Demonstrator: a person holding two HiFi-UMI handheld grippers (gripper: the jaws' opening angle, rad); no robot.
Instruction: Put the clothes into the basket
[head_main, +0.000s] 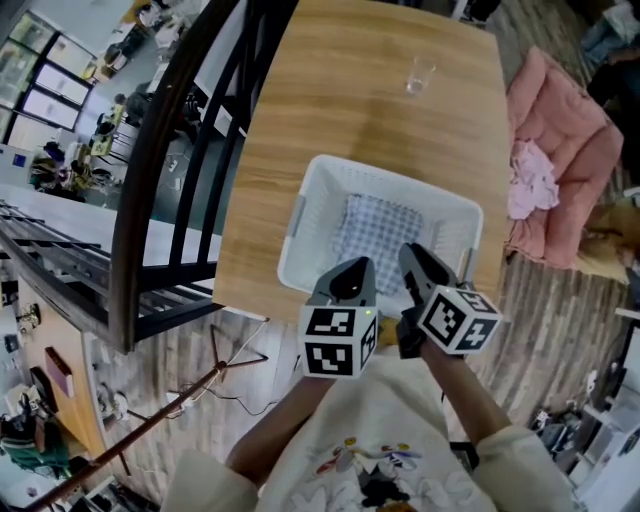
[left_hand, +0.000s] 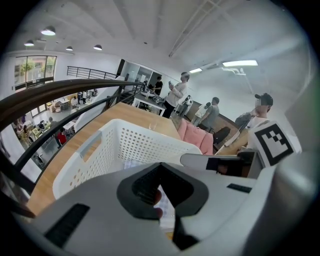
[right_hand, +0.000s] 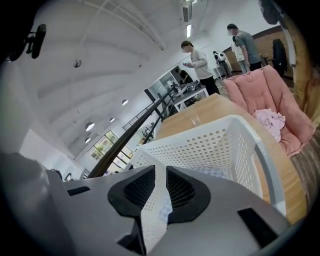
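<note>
A white perforated basket (head_main: 297, 232) stands on the wooden table (head_main: 350, 100), with a checked cloth (head_main: 378, 235) lying flat in it. Both grippers are at its near rim. My right gripper (head_main: 412, 255) is shut on the basket's near wall (right_hand: 215, 145), and a strip of that wall runs between its jaws (right_hand: 156, 195). My left gripper (head_main: 352, 268) sits beside it over the near rim. Its jaws (left_hand: 162, 197) leave only a thin slit, through which a bit of the cloth shows. Pink clothes (head_main: 530, 180) lie on a pink sofa to the right.
An empty drinking glass (head_main: 419, 75) stands at the table's far end. A dark railing (head_main: 160, 150) runs along the table's left side over a drop. The pink sofa (head_main: 575, 150) is to the right of the table. Several people stand far behind (left_hand: 175, 92).
</note>
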